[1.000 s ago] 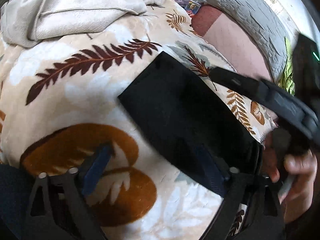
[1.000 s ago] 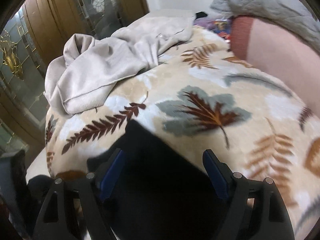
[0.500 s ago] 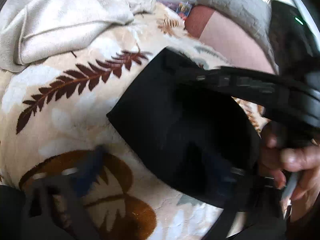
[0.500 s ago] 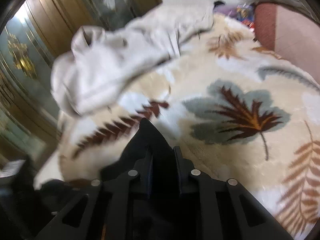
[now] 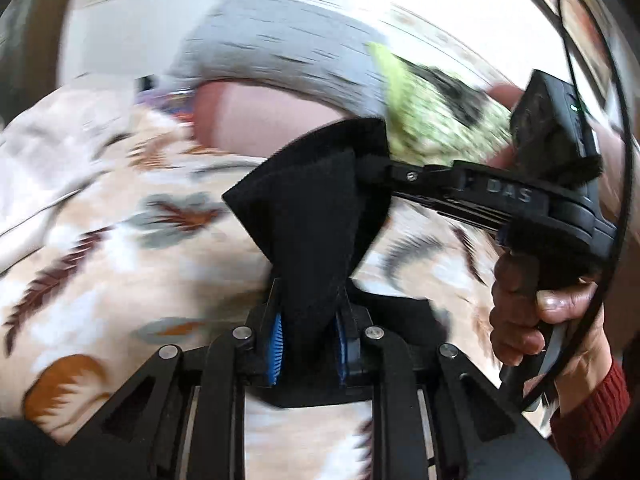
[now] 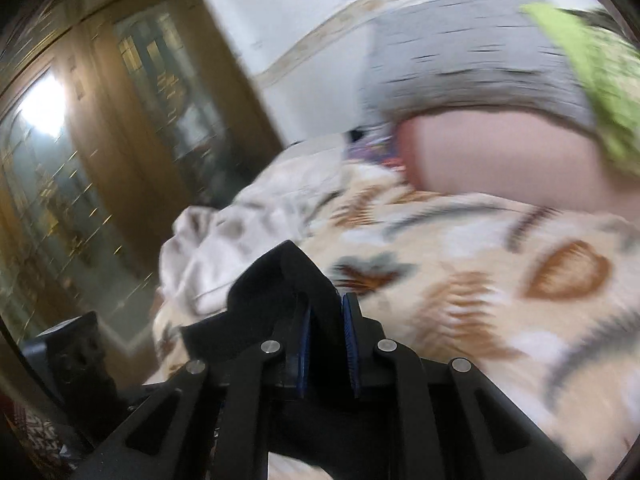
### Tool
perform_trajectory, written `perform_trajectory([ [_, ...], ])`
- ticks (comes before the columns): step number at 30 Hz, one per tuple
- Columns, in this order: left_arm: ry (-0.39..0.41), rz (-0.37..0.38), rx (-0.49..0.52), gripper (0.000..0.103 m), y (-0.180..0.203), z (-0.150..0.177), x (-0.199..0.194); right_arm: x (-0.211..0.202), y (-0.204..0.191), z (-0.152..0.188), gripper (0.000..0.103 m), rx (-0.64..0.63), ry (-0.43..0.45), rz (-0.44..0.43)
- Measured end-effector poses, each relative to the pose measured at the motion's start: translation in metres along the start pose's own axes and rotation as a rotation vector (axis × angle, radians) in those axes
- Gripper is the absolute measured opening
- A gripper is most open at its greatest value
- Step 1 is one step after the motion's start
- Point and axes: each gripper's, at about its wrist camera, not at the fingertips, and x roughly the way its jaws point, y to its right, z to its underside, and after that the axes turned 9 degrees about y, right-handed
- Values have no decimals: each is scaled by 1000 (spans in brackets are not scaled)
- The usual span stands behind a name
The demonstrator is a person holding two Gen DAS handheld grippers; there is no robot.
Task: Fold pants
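Lifting black pants (image 5: 308, 216) off leaf-print blanket (image 5: 120, 240): left gripper (image 5: 308, 334) clamps near edge, right gripper (image 6: 327, 334) clamps far-right corner. Best keep both at same height, cloth taut, carry fold toward far side evenly.

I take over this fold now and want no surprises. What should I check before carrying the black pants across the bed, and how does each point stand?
1. Left gripper shut on the black pants: ok, cloth sits between the blue pads.
2. Right gripper shut on the pants: ok, fabric clamped between its pads.
3. Both grips on matching corners: cannot tell, the fabric bunches and the frames are blurred.
4. Pants lifted off the leaf-print blanket: partly, the held edge is raised; the rest is hidden.
5. Beige cloth apart from the pants: ok, it lies further back on the blanket.
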Motion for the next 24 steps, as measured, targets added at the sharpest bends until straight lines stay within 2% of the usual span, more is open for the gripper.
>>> perform_trajectory([
  [3,-78,71,61,18,40,16,32,-35,44,17,10,71,1,115],
  [6,-179,89,129,18,75,42,65,-58,87,46,11,168,-29,251],
  [7,-200,90,155,18,83,49,74,-64,103,58,16,211,-40,303],
  [8,-221,91,175,24,88,54,82,-72,115,67,16,252,-51,343],
  [9,-241,89,183,37,90,59,86,-78,125,75,16,291,-53,379],
  [11,-270,133,160,57,94,61,83,-93,134,85,24,324,-34,419],
  [13,-267,177,149,63,92,55,70,-109,132,87,41,325,-5,429],
  [14,-267,194,164,64,92,51,63,-116,128,86,45,332,14,421],
  [16,-260,210,188,70,88,47,49,-126,120,85,62,349,39,403],
  [18,-242,187,191,73,74,41,42,-134,110,87,69,367,54,352],
  [20,-218,133,190,74,57,36,36,-132,100,94,79,379,52,320],
  [21,-209,101,189,74,49,33,36,-127,96,98,83,381,34,321],
  [23,-214,20,178,74,31,30,44,-111,92,107,82,380,-26,325],
  [24,-225,-6,163,74,23,29,49,-97,91,113,73,381,-74,331],
])
